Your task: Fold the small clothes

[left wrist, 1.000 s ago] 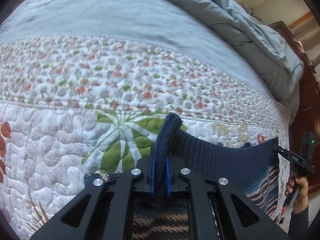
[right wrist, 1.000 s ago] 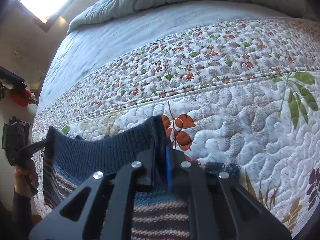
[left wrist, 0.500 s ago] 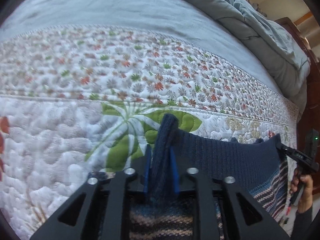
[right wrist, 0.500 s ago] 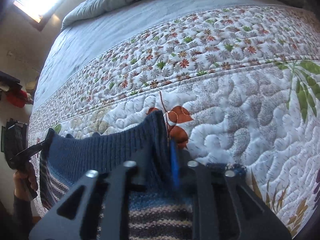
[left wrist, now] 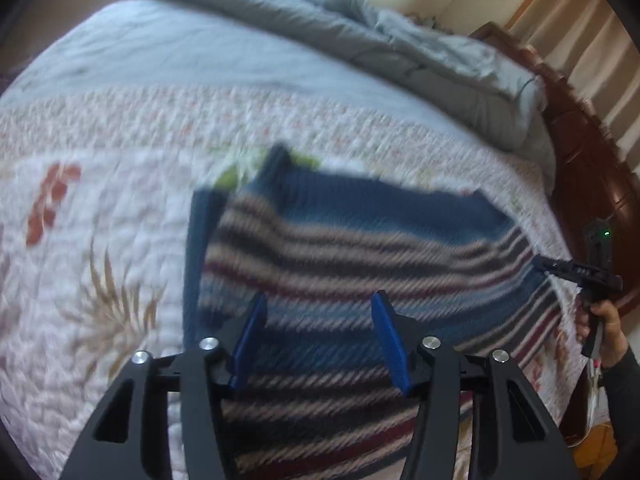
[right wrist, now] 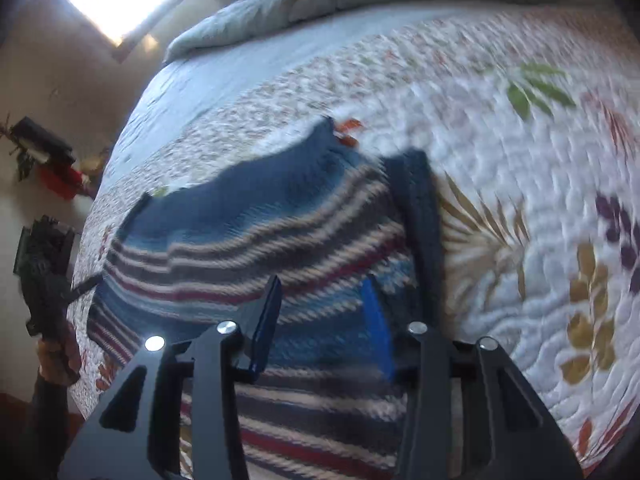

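A: Striped knit sweater [left wrist: 360, 240], navy at its far band with cream, maroon and grey stripes nearer, lies spread on the white floral quilted bedspread [left wrist: 100, 280]. Where are the tools?

B: Going left to right: the left black hand-held gripper [left wrist: 318, 312] hangs above the stripes, its blue-padded jaws spread apart, grasping nothing.

A: And the right one?

B: The right black hand-held gripper [right wrist: 322, 300] is likewise released, jaws wide over the same sweater [right wrist: 260, 240]. A navy strip of the knit runs along the sweater's side edge in each view.

A: Beyond it?

B: A rumpled grey-blue duvet [left wrist: 400, 48] lies at the bed's far end. Both frames are blurred.
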A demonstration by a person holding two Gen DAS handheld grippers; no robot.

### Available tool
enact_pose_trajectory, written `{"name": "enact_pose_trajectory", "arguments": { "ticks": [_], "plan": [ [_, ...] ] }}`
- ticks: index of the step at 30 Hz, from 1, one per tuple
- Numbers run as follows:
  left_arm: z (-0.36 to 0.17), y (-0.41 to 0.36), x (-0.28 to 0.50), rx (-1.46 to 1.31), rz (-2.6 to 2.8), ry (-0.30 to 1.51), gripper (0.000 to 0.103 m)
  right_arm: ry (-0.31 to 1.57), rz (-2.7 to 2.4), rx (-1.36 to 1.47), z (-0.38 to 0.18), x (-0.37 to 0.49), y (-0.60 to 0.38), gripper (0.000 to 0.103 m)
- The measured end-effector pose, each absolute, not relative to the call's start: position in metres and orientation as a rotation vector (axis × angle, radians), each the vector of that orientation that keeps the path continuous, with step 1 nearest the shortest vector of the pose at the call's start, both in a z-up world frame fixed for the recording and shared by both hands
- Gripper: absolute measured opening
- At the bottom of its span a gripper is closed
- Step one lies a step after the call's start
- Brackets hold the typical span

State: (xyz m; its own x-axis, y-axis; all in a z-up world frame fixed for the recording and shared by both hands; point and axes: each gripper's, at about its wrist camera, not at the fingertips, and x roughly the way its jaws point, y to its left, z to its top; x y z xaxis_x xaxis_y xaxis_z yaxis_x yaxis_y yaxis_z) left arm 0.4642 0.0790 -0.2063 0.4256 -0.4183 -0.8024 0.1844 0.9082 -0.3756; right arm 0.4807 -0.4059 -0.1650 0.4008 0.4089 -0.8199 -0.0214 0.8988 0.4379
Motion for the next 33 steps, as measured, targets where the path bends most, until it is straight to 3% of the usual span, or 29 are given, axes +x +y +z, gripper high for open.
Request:
{"name": "enact_pose_trajectory", "arguments": {
  "ticks": [4,6,10,16,19,21,22,33],
  "plan": [
    [-0.229,0.094,0.46,-0.283,-0.352,1.093,0.037,1.151,0.265,0.45,-0.181,0.479,-0.416,0.03],
    [-0.221,0.093,0.455,-0.284,-0.332,1.087,0.037,1.138,0.255,0.463,-0.172,0.478,-0.417,0.031],
    [-0.183,0.079,0.422,-0.183,-0.32,0.98,0.052,1.046,0.297,0.426,-0.132,0.439,-0.408,0.037],
    [-0.153,0.048,0.372,0.021,-0.298,0.875,0.053,1.096,0.231,0.451,-0.158,0.402,-0.415,0.036],
    [-0.148,0.043,0.362,0.066,-0.293,0.855,0.053,1.117,0.185,0.439,-0.174,0.397,-0.419,0.026],
    [-0.145,0.043,0.356,0.088,-0.281,0.829,0.055,1.093,0.156,0.412,-0.163,0.392,-0.411,0.031],
    [-0.143,0.047,0.353,0.1,-0.274,0.818,0.057,1.064,0.153,0.353,-0.151,0.388,-0.395,0.037],
    [-0.161,0.074,0.337,0.127,-0.253,0.858,0.059,1.005,0.522,0.082,-0.124,0.387,-0.152,0.042]
  ]
}}
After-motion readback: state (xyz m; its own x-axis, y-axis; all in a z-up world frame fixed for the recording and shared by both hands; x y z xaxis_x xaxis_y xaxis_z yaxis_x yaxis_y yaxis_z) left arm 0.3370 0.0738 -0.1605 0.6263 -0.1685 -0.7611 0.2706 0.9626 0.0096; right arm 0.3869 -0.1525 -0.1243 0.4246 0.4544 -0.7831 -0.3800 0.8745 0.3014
